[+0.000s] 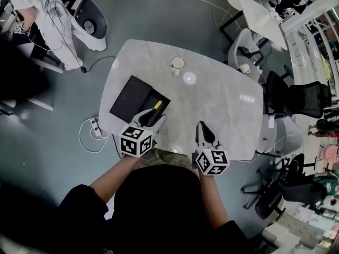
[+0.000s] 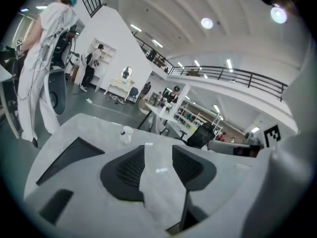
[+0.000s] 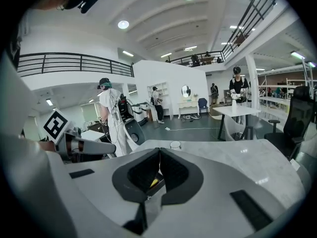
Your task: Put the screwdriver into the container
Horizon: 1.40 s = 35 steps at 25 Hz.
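A black container (image 1: pixel 132 97) lies open on the left part of the pale table (image 1: pixel 222 99). The screwdriver's yellow handle (image 1: pixel 157 105) shows inside it, by its near right corner. My left gripper (image 1: pixel 150 116) hangs just over that corner, right next to the handle. In the left gripper view its jaws (image 2: pixel 158 155) stand open with only bare table between them. My right gripper (image 1: pixel 202 126) rests near the table's front edge, apart from the container. Its jaws (image 3: pixel 159 155) are shut, and a bit of the yellow handle (image 3: pixel 154 182) shows below them.
A white cup (image 1: pixel 177 63) stands at the table's far side. Office chairs (image 1: pixel 296 99) crowd the right side. A person in white (image 1: pixel 47 15) stands beyond the far left corner. A cable and power strip (image 1: pixel 95 128) lie on the floor at the left.
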Available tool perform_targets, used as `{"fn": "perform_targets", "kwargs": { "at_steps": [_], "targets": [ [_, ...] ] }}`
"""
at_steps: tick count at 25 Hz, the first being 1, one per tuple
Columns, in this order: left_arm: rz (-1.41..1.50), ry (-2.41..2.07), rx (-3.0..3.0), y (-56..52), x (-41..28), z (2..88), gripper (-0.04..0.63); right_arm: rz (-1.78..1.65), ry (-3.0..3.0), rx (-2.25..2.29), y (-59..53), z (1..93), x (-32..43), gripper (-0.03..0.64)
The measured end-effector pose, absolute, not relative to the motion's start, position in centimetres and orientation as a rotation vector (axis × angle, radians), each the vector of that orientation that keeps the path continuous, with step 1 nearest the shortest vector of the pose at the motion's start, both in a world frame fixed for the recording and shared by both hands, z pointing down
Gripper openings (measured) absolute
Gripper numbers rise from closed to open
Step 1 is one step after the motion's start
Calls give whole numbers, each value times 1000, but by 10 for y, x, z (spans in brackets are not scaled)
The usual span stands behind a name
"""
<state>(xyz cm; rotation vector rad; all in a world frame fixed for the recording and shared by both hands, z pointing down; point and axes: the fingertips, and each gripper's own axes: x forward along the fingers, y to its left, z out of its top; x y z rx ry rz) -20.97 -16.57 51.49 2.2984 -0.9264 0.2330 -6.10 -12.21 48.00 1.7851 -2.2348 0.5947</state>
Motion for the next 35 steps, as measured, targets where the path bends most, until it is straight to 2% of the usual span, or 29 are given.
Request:
{"fn": "perform_targets", "kwargs": {
  "at_steps": [5, 7, 15, 35],
  "targets": [
    [103, -958, 2444, -151, -203, 459, 58, 452, -2239, 1784, -108, 450, -67, 11],
    [101, -987, 2493, -148, -205, 450, 34, 421, -2248, 1808, -106, 441, -67, 11],
    [122, -1069, 2542, -156, -213, 434, 25, 300, -2303, 1845, -112, 416, -66, 11],
    [204, -1193, 2551, -171, -187, 445, 22, 298, -2254, 1868, -134, 415, -15, 11]
  ]
}}
